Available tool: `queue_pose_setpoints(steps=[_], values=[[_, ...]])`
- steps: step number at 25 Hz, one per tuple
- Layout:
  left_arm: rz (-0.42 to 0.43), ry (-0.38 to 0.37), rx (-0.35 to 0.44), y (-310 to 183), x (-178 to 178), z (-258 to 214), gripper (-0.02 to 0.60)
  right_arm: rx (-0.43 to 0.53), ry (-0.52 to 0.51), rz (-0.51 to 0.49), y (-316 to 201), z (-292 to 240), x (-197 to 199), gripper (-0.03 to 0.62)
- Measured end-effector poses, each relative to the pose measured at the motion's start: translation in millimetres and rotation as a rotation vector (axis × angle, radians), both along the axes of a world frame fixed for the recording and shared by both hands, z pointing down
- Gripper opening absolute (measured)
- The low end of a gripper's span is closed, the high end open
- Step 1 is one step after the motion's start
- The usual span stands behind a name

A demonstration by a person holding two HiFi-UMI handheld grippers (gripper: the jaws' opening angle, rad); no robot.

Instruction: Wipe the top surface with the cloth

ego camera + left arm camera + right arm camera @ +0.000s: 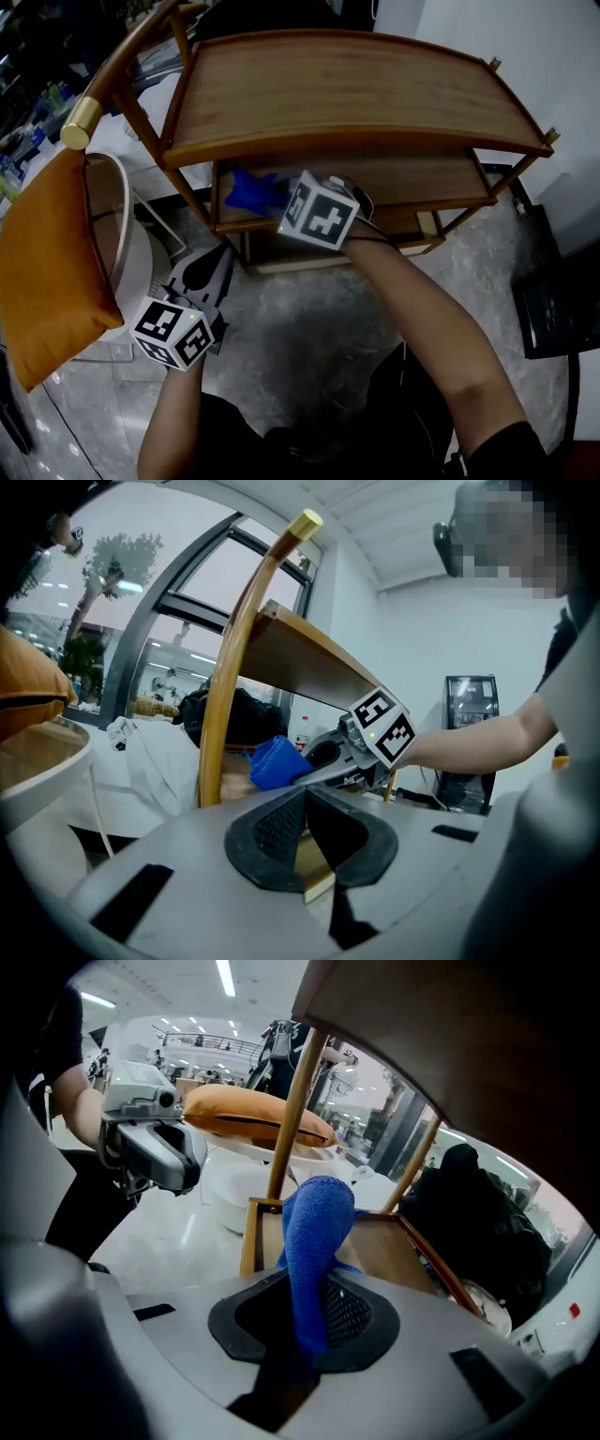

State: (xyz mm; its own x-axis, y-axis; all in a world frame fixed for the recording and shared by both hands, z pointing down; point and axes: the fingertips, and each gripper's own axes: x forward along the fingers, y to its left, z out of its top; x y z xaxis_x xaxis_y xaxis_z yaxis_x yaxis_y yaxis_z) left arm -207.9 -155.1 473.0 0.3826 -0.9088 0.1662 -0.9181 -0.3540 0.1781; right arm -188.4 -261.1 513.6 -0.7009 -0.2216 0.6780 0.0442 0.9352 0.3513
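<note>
We hold the blue knitted cloth pinched between the jaws of our right gripper, with most of it standing up out of them in a soft fold. From the head view, that right gripper reaches in under the curved wooden top surface of the shelf stand. The cloth sits at the left end of the lower wooden shelf, and we cannot tell whether it rests on the wood there. Our left gripper has its jaws pressed together on nothing. It hangs low over the grey marbled floor, just in front of the stand's left leg and beside the orange cushion.
</note>
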Motion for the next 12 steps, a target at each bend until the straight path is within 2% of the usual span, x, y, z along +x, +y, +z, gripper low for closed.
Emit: queue_pose_setpoints(steps=[6, 12], values=[[0.004, -0.031, -0.012, -16, 17, 5, 0.012, 0.051, 0.03, 0.058, -19, -3, 40, 0.075], [0.069, -0.051, -0.005, -19, 32, 3, 0.012, 0.09, 0.084, 0.12, -45, -3, 95, 0.074]])
